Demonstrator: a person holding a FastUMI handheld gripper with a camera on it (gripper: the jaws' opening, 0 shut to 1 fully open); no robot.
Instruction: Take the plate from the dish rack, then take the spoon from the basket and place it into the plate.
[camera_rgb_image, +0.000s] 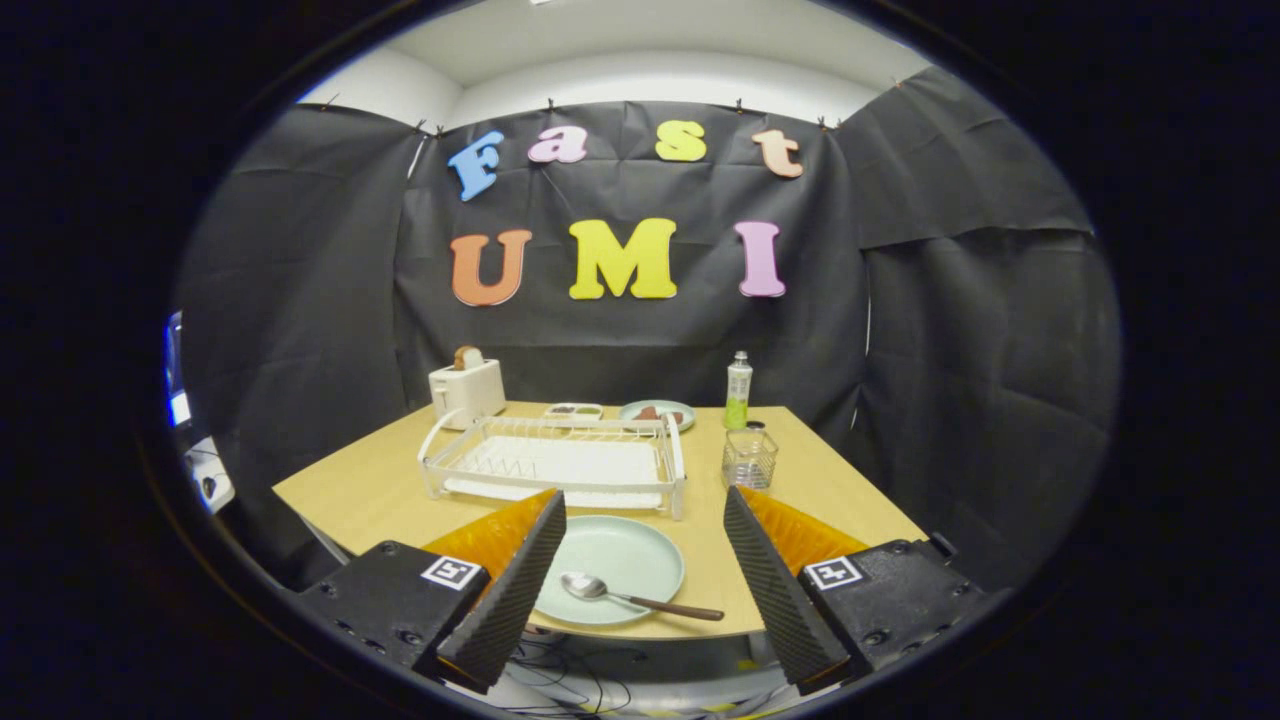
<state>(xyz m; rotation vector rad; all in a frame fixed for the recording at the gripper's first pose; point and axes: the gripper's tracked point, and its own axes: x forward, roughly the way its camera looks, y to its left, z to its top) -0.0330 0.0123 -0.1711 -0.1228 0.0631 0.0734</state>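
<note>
Tool (645, 520) spread, empty, above spoon (640, 598) in plate (620, 560); dish rack (555, 462), basket (749, 457) beyond.

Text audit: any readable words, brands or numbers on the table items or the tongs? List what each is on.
Nothing is readable.
Green bottle: label too small to read.
Tongs: a square coded marker on each side, patterns only, no words. They stand open, with the plate and spoon between them.
Toaster, dish rack, glass jar, plate, spoon: no text visible.
</note>
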